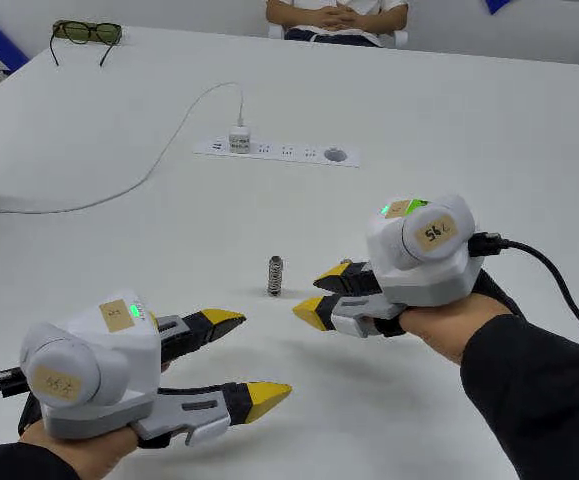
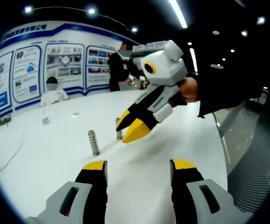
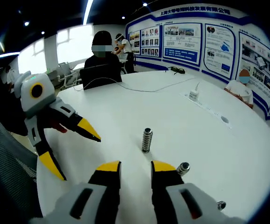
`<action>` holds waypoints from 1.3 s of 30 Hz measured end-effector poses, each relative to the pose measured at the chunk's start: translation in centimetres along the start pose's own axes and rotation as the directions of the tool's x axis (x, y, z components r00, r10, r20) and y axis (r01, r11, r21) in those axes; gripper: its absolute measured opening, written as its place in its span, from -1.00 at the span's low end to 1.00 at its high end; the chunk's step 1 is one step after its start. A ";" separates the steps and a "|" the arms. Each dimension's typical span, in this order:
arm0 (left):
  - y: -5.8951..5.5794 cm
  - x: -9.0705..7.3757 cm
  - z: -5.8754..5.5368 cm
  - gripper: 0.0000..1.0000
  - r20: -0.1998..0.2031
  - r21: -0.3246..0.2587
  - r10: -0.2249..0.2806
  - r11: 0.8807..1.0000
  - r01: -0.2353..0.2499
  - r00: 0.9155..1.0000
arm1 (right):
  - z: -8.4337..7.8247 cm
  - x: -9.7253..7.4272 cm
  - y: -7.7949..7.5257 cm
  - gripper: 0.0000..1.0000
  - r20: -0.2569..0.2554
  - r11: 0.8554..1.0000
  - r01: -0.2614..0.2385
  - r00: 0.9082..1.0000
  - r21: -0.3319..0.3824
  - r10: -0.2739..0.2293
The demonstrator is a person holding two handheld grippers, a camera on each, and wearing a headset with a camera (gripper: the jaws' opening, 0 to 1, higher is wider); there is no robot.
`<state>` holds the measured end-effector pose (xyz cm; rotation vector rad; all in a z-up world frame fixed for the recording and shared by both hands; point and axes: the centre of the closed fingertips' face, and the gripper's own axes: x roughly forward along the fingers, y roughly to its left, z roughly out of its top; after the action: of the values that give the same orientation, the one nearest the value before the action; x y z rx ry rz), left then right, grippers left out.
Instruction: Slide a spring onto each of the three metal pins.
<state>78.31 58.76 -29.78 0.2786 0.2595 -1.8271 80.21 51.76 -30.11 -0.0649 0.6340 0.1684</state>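
An office meeting room: a large white table [image 1: 449, 110] carrying a power strip [image 1: 279, 151], with blue-trimmed notice boards [image 3: 204, 39] behind.

left gripper [image 1: 244, 355]: near-left in head view, tips pointing right, jaws spread wide, nothing between them | right gripper [image 1: 317, 292]: tips pointing left toward the other gripper, jaws narrowly parted, nothing held | right forearm in dark sleeve [image 1: 539, 390]
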 end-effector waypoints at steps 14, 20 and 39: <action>0.1 -0.2 0.0 0.15 0.001 -0.002 0.009 1.000 -0.009 1.000 | -1.8 -1.5 0.3 -0.44 0.000 1.000 0.014 1.000 0.021 -0.014; 0.0 -0.1 0.1 0.17 0.001 -0.002 0.008 1.000 -0.008 1.000 | -2.5 -2.4 0.2 -0.43 0.004 0.999 0.023 1.000 0.034 -0.023; 0.2 -0.3 0.3 0.22 -0.002 -0.003 0.032 0.999 -0.032 0.999 | -3.2 -4.5 -0.7 -0.40 0.026 0.998 0.044 0.999 0.034 -0.045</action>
<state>78.53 58.93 -29.37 0.2810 0.2578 -1.7949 74.85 50.14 -30.02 -0.0446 0.6079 0.1158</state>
